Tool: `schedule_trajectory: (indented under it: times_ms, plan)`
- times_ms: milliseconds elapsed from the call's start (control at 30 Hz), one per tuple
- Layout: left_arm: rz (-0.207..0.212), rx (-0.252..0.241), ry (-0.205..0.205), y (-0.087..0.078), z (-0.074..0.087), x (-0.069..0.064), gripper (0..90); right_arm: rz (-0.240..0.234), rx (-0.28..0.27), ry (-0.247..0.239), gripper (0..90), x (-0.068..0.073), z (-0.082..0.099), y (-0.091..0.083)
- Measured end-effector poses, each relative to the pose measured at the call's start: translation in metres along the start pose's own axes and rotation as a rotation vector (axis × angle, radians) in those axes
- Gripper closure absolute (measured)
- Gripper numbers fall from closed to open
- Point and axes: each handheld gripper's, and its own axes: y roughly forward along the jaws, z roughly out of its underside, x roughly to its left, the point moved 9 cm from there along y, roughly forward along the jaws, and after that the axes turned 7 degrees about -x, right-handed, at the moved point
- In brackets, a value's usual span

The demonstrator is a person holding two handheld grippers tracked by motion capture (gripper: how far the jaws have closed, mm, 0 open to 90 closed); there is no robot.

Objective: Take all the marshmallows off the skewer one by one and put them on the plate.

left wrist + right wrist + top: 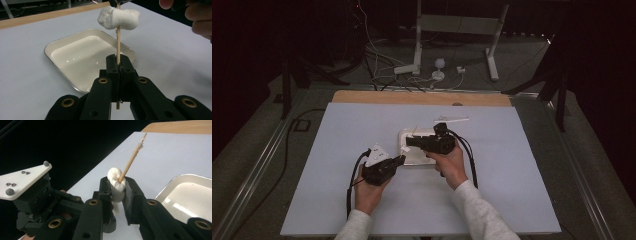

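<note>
My left gripper (118, 60) is shut on the lower end of a thin wooden skewer (118, 45) that stands upright. A white marshmallow (118, 18) is speared near the skewer's top. My right gripper (117, 186) comes in from the side, and its pads squeeze the marshmallow (114, 176), while the skewer (131, 160) runs on past it, sticky at the tip. In the high view both grippers, left (401, 159) and right (408, 141), meet over the near left corner of a white enamel tray (401, 134), which holds nothing.
A pale blue mat (362, 125) covers the table, with a wooden strip (422, 97) at its far edge. A thin white stick (451, 119) lies behind the tray. Cables and white stand legs (417, 45) are on the floor beyond.
</note>
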Motion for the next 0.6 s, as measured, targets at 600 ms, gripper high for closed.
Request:
schedule_trajectory:
  times_ms: [600]
  plan:
    - [-0.021, 0.031, 0.032, -0.0001, 0.0057, 0.003, 90.0, 0.021, -0.053, 0.046, 79.6, -0.0025, -0.008, -0.0023]
